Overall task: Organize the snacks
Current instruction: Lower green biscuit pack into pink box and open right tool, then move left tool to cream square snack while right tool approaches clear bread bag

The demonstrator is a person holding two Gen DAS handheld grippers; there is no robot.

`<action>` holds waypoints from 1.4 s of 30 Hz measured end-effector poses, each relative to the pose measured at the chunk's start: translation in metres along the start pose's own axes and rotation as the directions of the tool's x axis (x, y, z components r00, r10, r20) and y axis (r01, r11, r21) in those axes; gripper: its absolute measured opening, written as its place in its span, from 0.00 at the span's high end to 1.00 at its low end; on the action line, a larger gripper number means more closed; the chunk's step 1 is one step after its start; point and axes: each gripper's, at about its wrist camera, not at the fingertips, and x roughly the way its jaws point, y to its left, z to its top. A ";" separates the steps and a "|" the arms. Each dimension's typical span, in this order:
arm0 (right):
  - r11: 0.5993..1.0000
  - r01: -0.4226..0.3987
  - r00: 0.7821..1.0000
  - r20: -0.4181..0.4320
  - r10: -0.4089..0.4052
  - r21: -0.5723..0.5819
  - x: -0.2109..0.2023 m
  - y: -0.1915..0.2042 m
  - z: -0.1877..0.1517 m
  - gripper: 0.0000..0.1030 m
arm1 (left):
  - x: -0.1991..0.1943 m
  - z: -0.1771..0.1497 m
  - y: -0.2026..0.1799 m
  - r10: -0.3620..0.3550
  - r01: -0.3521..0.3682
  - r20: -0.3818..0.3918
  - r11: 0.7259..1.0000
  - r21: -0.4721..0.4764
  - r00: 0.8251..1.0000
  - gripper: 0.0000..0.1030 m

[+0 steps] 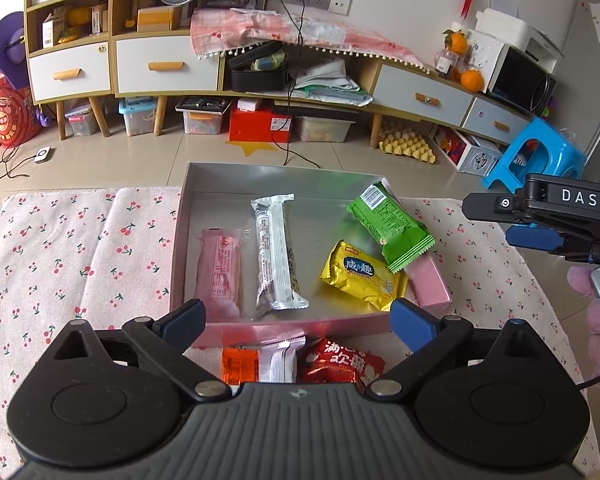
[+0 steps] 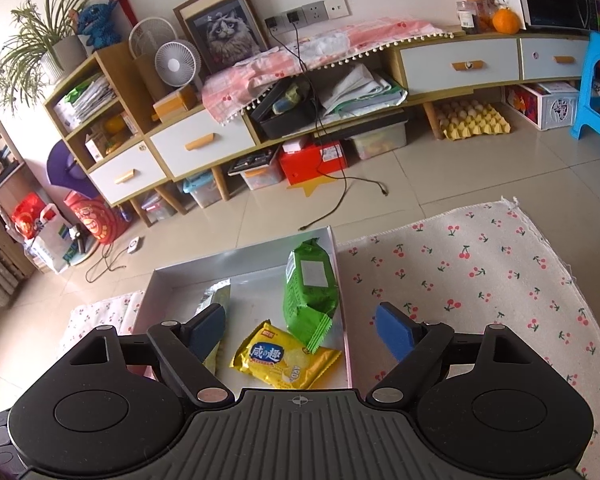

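A shallow pink-rimmed box (image 1: 182,216) lies on the cherry-print cloth (image 1: 80,248). In it lie a pink snack bar (image 1: 219,272), a silver bar (image 1: 276,256), a yellow packet (image 1: 360,276) and a green packet (image 1: 392,224) that leans on the right wall. My left gripper (image 1: 298,320) is open and empty above the box's near wall. An orange-and-white packet (image 1: 260,364) and a red packet (image 1: 336,364) lie on the cloth under it. My right gripper (image 2: 300,330) is open and empty over the yellow packet (image 2: 286,356), with the green packet (image 2: 310,292) just beyond.
A long cabinet (image 1: 168,68) with drawers stands across the tiled floor. Storage bins (image 1: 202,118) and a yellow egg tray (image 1: 408,144) lie under it. A blue stool (image 1: 536,160) stands at the right. A cable (image 2: 340,184) trails on the floor.
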 end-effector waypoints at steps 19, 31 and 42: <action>0.997 -0.043 0.999 -0.013 0.042 -0.070 -0.049 0.011 -0.050 0.09 | -0.042 -0.033 0.028 0.119 -0.118 -0.002 0.993 0.025 0.993 0.01; 0.971 -0.037 0.999 -0.046 0.027 -0.234 -0.049 0.017 -0.101 0.07 | -0.042 -0.072 0.051 0.193 -0.191 -0.031 0.980 0.064 0.981 0.01; 0.913 -0.106 0.983 -0.180 0.036 -0.395 -0.043 0.023 -0.158 0.07 | -0.038 -0.102 0.057 0.187 -0.186 -0.008 0.980 0.064 0.982 0.02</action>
